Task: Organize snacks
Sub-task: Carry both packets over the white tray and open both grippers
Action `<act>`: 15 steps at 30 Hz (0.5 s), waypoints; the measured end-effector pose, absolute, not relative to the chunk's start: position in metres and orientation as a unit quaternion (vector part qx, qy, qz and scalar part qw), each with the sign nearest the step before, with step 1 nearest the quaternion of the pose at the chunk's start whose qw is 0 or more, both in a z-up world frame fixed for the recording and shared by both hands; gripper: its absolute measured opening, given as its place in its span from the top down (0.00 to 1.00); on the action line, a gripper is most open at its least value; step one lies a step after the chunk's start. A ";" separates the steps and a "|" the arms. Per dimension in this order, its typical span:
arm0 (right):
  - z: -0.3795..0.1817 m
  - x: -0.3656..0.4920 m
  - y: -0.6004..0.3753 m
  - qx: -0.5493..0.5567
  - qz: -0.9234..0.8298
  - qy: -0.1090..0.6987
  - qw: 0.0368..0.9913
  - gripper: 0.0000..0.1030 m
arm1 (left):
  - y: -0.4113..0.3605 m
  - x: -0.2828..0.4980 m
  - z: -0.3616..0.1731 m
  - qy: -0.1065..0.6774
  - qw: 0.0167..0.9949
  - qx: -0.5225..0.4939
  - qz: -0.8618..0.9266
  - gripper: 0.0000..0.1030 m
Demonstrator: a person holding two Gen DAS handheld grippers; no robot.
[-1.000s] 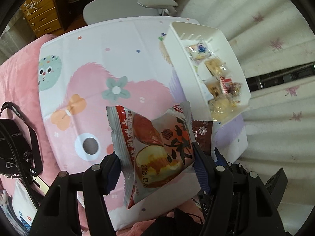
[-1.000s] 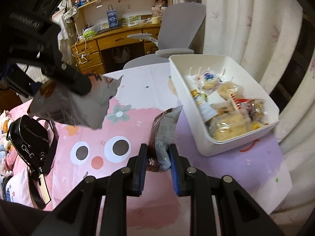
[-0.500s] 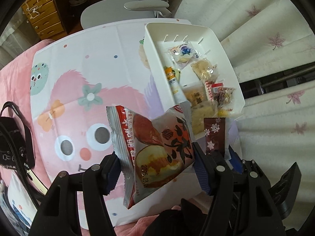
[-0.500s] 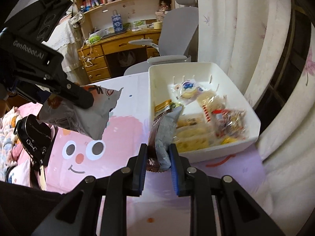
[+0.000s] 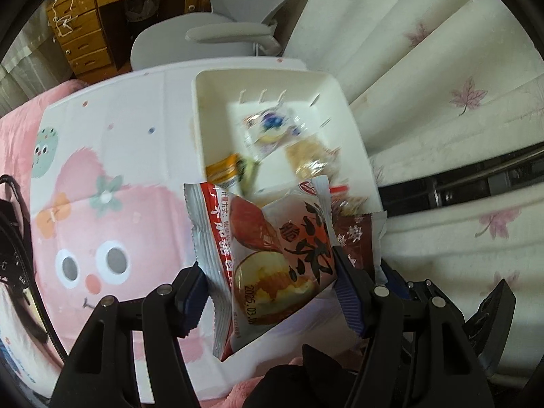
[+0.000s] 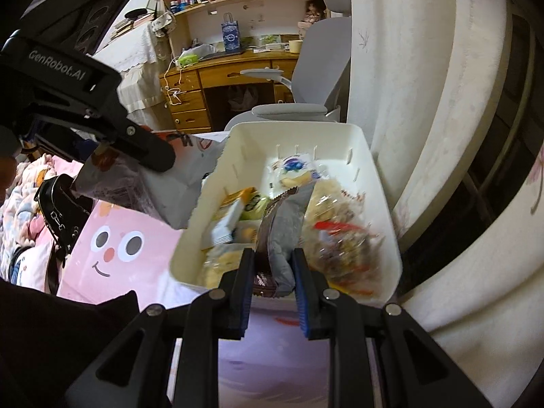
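My left gripper is clamped on a sweet-potato snack packet, both pads pressing its sides, and I hold it in the air over the near left corner of the white bin. My right gripper is clamped on a brown snack packet, held upright over the bin's near edge; in the left wrist view that packet shows just right of mine. The bin sits at the far right corner of the table, on the cartoon-face tablecloth. Inside it lie several wrapped snacks: a blueberry pastry near the far wall, an orange-and-green packet by the left wall, and clear-wrapped biscuits by the right wall.
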State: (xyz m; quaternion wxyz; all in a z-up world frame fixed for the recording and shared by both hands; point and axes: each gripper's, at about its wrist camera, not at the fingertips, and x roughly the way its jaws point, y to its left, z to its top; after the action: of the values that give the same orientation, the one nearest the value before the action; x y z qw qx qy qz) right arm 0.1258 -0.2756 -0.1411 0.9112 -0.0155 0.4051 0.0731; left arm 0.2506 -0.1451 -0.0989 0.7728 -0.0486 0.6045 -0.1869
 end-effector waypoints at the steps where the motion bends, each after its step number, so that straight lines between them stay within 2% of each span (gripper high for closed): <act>1: -0.141 0.128 -0.280 -0.018 0.076 0.405 0.911 0.79 | -0.151 0.252 -0.099 0.601 0.775 -0.050 -0.188 0.37; 7: -0.142 0.139 -0.311 -0.026 0.090 0.400 0.912 0.79 | -0.190 0.257 -0.098 0.572 0.793 -0.056 -0.201 0.36; 9: -0.143 0.141 -0.318 -0.024 0.095 0.398 0.912 0.78 | -0.198 0.257 -0.099 0.563 0.800 -0.057 -0.200 0.33; 11: -0.146 0.143 -0.322 -0.018 0.104 0.397 0.912 0.77 | -0.201 0.257 -0.102 0.557 0.805 -0.064 -0.195 0.26; 15: -0.152 0.146 -0.329 -0.009 0.113 0.410 0.905 0.72 | -0.199 0.256 -0.110 0.562 0.802 -0.085 -0.181 0.25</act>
State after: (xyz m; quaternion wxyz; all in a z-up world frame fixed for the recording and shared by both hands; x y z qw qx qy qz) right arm 0.1456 -0.3288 -0.1519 0.9050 -0.0092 0.4099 0.1129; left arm 0.2563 -0.1992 -0.1098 0.8024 -0.0850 0.5622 -0.1812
